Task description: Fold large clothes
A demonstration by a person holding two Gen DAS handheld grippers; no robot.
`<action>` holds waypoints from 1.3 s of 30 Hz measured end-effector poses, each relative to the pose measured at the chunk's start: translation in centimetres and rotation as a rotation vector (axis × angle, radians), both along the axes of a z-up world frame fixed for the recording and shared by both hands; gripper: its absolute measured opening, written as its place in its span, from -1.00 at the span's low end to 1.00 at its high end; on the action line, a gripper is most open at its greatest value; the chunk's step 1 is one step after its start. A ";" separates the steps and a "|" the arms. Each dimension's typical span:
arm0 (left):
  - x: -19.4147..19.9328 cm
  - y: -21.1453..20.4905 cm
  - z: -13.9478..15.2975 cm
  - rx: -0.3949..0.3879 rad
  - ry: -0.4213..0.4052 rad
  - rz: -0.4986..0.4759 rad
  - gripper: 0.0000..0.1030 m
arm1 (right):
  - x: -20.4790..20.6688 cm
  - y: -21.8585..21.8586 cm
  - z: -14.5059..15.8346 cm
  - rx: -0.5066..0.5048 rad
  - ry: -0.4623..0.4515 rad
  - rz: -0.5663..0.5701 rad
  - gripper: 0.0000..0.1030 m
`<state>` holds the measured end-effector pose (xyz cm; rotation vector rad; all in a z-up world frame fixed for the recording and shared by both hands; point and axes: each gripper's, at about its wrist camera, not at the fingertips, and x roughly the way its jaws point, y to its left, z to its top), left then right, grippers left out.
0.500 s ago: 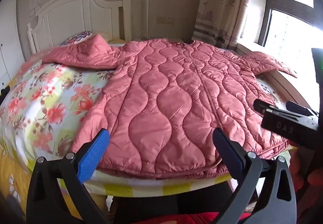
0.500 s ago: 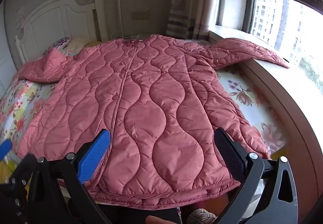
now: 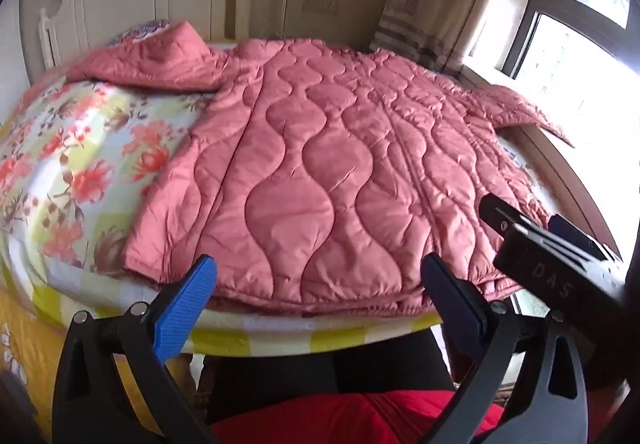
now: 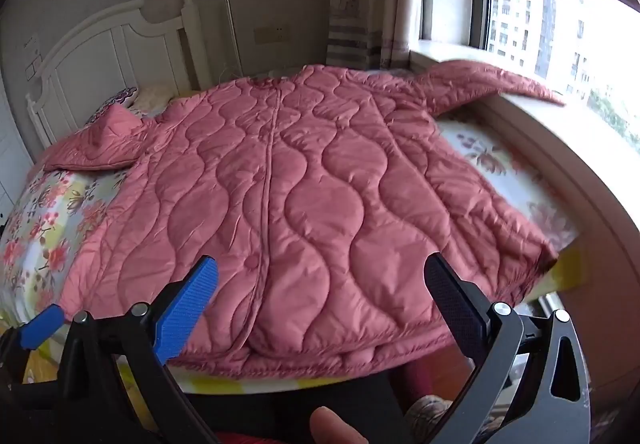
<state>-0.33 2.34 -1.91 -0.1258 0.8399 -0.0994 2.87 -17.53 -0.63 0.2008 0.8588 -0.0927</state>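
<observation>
Quilted pink jacket (image 3: 320, 172) lies spread flat across the bed (image 3: 80, 164), hem at the near edge, one sleeve reaching the windowsill (image 4: 532, 112). It looks soft, puffy and slippery; the hem corners seem the best holds. Left gripper (image 3: 316, 296) and right gripper (image 4: 320, 296) hover tilted down over the hem, jaws wide, empty.

Windowsill (image 4: 532, 148) hems jacket's (image 4: 312, 196) right
</observation>
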 end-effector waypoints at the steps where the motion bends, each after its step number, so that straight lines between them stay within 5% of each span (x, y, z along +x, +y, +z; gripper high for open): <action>1: 0.0 0.2 0.0 0.000 -0.001 0.016 0.96 | -0.4 0.6 -0.2 -0.017 0.005 -0.001 0.91; 10: -0.8 1.1 1.8 0.053 -0.063 0.093 0.96 | -2.6 1.0 -0.5 0.017 0.016 0.004 0.91; 13: -1.4 0.9 2.3 0.067 -0.082 0.096 0.96 | -2.7 1.6 -0.9 0.070 0.049 0.093 0.91; 24: -3.4 -0.6 3.0 0.108 -0.115 0.054 0.96 | -5.3 3.3 2.0 -0.188 -0.062 0.057 0.91; 39: -3.9 -1.9 3.9 0.152 -0.160 0.055 0.96 | -5.4 0.8 1.9 -0.150 -0.054 0.026 0.91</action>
